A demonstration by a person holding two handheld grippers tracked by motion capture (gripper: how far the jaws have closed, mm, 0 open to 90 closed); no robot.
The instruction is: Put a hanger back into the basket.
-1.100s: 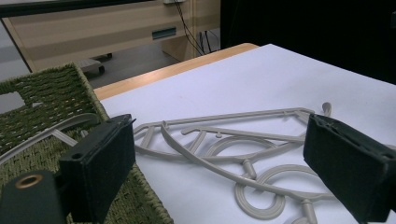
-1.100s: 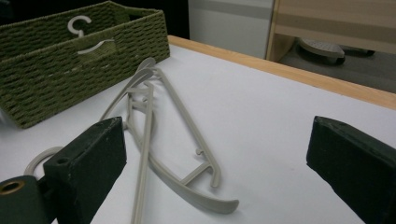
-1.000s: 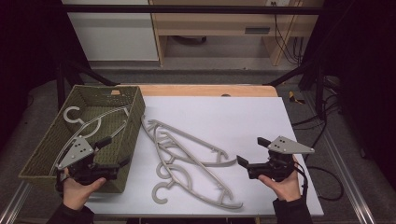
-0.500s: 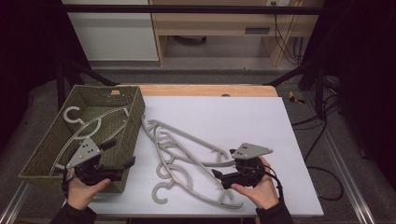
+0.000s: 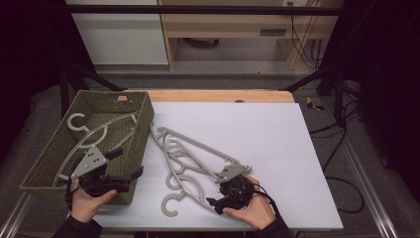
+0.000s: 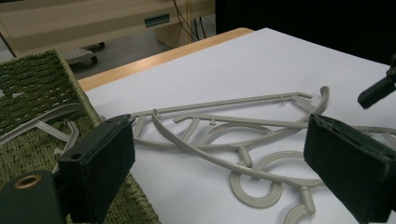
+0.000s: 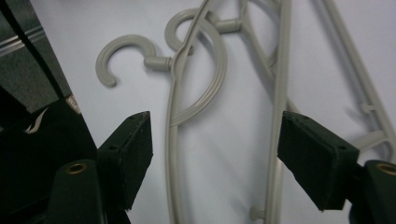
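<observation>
Several grey plastic hangers lie overlapped on the white table, hooks toward the front edge. One more hanger lies inside the green woven basket. My right gripper sits low over the front end of the pile. Its jaws have just been closing and straddle two bars of a hanger, pads off them, so it is open. My left gripper hovers open by the basket's front right corner, nothing between its pads, facing the hangers.
The basket takes up the table's left side, its wall close beside my left jaw. A wooden strip runs along the table's far edge. A bare white surface stretches to the right of the hangers. Cables hang off the right side.
My right gripper has travelled left from the table's right side to over the hangers' front end and has come lower, with its jaws narrower. The left gripper has stayed put.
</observation>
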